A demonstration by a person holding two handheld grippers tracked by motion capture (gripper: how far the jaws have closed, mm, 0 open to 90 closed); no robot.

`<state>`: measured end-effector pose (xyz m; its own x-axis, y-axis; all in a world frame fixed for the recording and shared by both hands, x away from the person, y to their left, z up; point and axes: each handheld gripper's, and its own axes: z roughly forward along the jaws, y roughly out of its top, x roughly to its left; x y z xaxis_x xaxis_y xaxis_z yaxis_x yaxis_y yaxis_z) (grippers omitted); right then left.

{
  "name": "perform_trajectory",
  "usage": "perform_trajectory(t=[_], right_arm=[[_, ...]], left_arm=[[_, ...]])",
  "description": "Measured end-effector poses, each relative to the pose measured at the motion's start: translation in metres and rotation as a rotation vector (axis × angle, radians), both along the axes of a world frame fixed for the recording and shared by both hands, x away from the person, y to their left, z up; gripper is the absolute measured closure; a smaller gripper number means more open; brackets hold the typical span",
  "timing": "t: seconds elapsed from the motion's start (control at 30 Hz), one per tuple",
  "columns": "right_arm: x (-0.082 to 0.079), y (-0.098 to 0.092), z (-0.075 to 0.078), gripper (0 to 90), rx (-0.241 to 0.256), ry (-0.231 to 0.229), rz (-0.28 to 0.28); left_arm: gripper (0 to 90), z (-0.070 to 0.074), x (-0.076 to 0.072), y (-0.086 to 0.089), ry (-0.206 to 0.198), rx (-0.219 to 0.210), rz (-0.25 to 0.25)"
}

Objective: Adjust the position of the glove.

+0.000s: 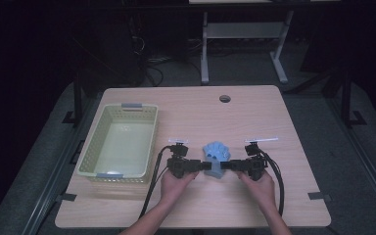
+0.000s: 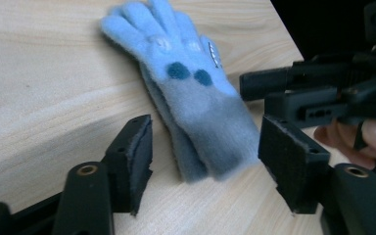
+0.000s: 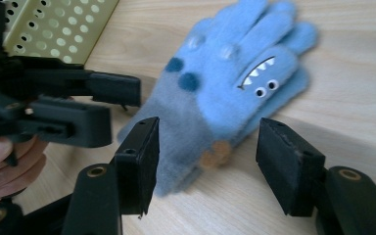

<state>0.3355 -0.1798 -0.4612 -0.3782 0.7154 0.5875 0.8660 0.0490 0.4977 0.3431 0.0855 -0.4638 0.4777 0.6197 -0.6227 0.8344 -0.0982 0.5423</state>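
Observation:
A fuzzy light blue glove (image 1: pixel 216 157) with a monster face lies flat on the wooden table (image 1: pixel 196 112), fingers pointing away from me. Its grey-blue cuff (image 2: pixel 215 142) sits between the two jaws of my left gripper (image 2: pixel 205 169), which is open and comes in from the left. My right gripper (image 3: pixel 205 166) is open too, its jaws straddling the cuff (image 3: pixel 186 142) from the right. In the high view the left gripper (image 1: pixel 203 166) and right gripper (image 1: pixel 228 166) face each other across the cuff. I cannot tell whether any pad touches the glove.
A pale green perforated basket (image 1: pixel 94 147) stands empty at the table's left, close to my left hand; its wall (image 3: pixel 54 24) shows in the right gripper view. A round cable hole (image 1: pixel 224 98) is near the far edge. Cables trail back from both grippers.

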Motion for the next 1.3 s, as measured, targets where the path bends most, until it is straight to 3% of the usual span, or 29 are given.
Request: perform_trajectory(t=[0.07, 0.17, 0.4, 0.57, 0.9, 1.3], right_arm=[[0.0, 0.003, -0.003, 41.7, -0.002, 0.018, -0.006], [-0.001, 0.003, -0.005, 41.9, 0.013, 0.024, -0.017], [-0.004, -0.001, -0.006, 44.8, 0.065, 0.03, -0.049], [-0.005, -0.001, -0.009, 46.7, 0.066, 0.055, -0.054], [-0.006, 0.001, -0.014, 51.9, 0.079, 0.073, -0.055], [-0.006, 0.006, -0.017, 57.9, 0.089, 0.064, -0.069]], left_arm=[[40.5, -0.002, 0.003, 0.001, 0.028, -0.02, 0.004], [42.3, -0.004, 0.003, -0.001, 0.034, -0.005, -0.001], [47.3, -0.006, 0.004, -0.004, 0.046, -0.019, -0.011], [49.6, -0.009, 0.005, -0.004, 0.064, -0.026, -0.007], [54.4, -0.012, 0.005, -0.006, 0.076, -0.016, -0.022], [60.3, -0.015, 0.006, -0.007, 0.072, -0.017, -0.048]])
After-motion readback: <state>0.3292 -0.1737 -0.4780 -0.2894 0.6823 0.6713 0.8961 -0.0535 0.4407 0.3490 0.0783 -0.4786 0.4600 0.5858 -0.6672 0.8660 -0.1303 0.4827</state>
